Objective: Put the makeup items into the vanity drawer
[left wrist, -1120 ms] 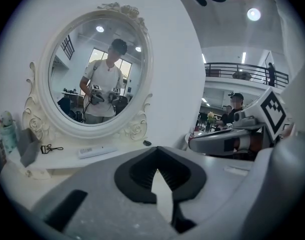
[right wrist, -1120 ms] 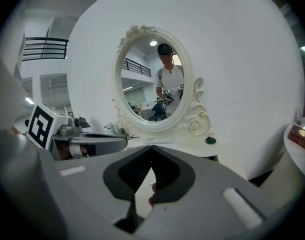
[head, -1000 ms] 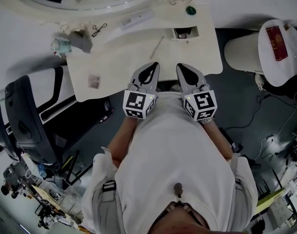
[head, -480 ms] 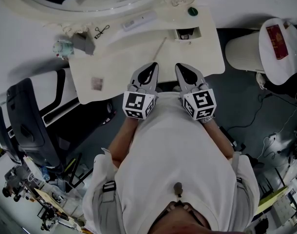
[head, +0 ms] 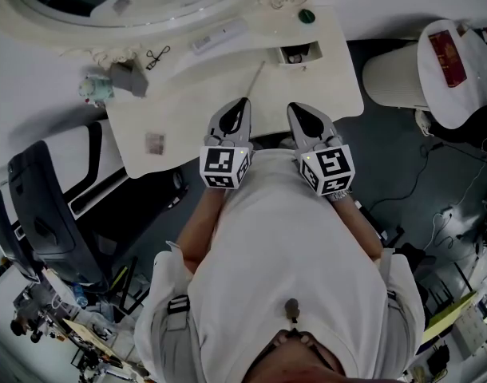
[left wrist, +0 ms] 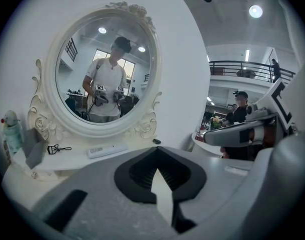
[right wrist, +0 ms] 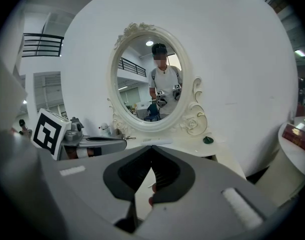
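The eyelash curler (head: 157, 53), the white tube (head: 221, 34) and the thin pencil (head: 256, 76) lie on the vanity top (head: 192, 114), outside the small drawer (head: 295, 53), which seems open; the left gripper (head: 242, 104) and the right gripper (head: 296, 110) hover with jaws pressed together, empty; we judge the task hardly begun.

Cream vanity top (head: 227, 110), curved front edge, pushed against a white wall. The oval mirror's ornate white frame (left wrist: 100, 131) stands along its back edge. Near the back lies a long flat white tube (head: 221, 35); a black eyelash curler (head: 157, 54) is left of it, not touching. Further left is a grey box (head: 125, 78), with a small teal figurine (head: 94, 88) just beside it at the left corner. A dark green round piece (head: 306, 15) sits back right. On the right side is a small open compartment (head: 297, 53), contents too small to tell. A thin pale stick (head: 255, 78) lies diagonally mid-top. A small square patch (head: 154, 143) is near the front left edge.
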Motion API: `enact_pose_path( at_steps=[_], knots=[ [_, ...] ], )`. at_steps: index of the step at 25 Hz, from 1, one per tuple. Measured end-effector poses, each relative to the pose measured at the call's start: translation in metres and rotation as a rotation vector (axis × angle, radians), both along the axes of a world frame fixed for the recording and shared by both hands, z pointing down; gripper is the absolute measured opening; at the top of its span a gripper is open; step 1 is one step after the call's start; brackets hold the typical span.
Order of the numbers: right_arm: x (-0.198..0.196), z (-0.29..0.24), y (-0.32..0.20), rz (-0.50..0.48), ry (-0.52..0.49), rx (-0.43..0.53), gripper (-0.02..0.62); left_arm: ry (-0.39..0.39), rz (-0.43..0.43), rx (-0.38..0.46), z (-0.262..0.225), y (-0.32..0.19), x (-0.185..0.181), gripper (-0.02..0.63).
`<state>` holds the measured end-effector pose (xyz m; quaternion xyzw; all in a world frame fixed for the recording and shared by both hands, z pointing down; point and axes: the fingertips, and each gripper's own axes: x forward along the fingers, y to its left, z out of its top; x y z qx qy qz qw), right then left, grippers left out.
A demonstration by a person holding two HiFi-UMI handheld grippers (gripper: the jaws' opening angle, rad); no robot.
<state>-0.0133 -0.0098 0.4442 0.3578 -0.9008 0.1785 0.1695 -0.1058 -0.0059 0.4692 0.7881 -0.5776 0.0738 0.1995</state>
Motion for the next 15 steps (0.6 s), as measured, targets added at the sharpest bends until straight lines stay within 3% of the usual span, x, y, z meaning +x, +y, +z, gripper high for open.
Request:
enact_pose_path(
  at_steps=[10,15],
  knots=[
    [0.041,0.006,-0.011,0.136,0.031,-0.019,0.008,-0.186,0.107,-0.251,0.122,-0.03,-0.004,0.158],
    [0.062,0.008,-0.012,0.208,0.048,-0.027,0.008,-0.234,0.176,-0.375,0.182,-0.034,-0.003,0.216]
  ],
)
